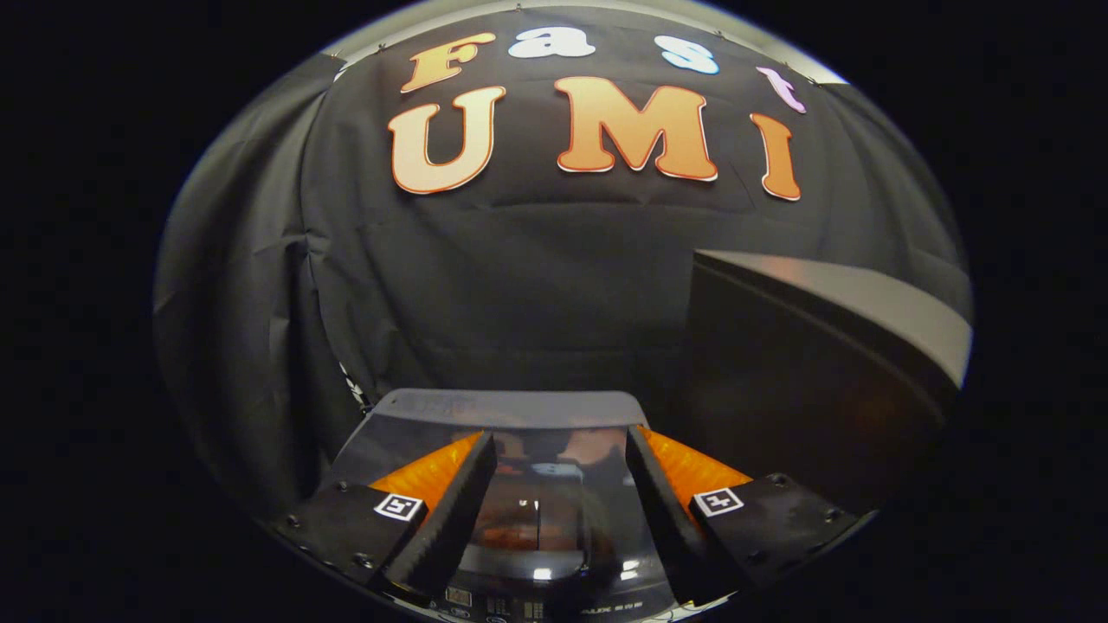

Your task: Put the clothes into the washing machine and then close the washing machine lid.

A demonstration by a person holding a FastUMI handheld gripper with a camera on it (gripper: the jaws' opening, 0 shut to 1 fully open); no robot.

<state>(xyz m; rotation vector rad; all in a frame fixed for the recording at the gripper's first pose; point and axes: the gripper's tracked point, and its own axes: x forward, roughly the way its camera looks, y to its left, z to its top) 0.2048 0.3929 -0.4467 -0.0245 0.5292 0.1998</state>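
Observation:
My gripper (561,434) hovers just above the washing machine (511,407), a small top-loader with a grey rear strip. Its fingers are open and spread wide, with nothing held between them. The machine's glossy dark lid (554,519) lies flat and closed beneath and between the fingers, mirroring the wall behind. A row of controls (493,601) runs along the machine's near edge, below the fingers.
A tall dark box with a pale grey top (831,294) stands close to the right of the machine, higher than the lid. Black cloth hangs behind and to the left of the machine.

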